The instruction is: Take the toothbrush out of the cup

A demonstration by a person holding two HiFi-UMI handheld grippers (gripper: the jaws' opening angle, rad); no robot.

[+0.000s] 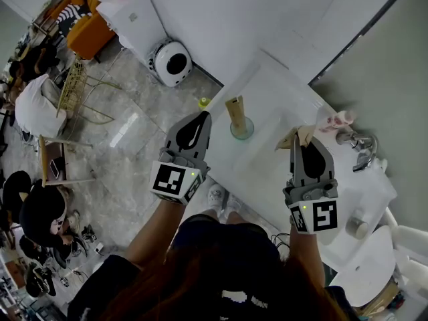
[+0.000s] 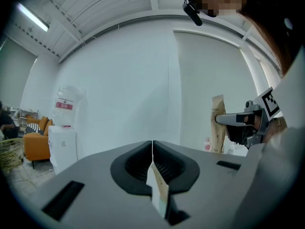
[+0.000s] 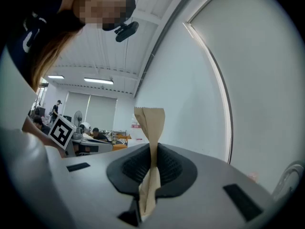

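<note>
A glass cup (image 1: 242, 128) stands on the white counter (image 1: 281, 89), with a tall brown paper toothbrush pack (image 1: 235, 110) upright in it. My left gripper (image 1: 200, 118) hovers just left of the cup, off the counter's edge. It is shut on a small white-and-tan scrap of wrapper (image 2: 158, 187). Over the basin, my right gripper (image 1: 295, 139) is shut on a twisted strip of brown paper wrapper (image 3: 150, 128), which also shows as a crumpled wrapper (image 1: 299, 134) at its tip. The left gripper view shows the right gripper (image 2: 220, 119) beside an upright brown pack (image 2: 218, 109).
A chrome tap (image 1: 361, 149) and a pink tube (image 1: 338, 119) sit at the back of the basin (image 1: 261, 162). A small round container (image 1: 358, 227) stands near the right. A white round device (image 1: 172, 62) rests on the floor by the wall.
</note>
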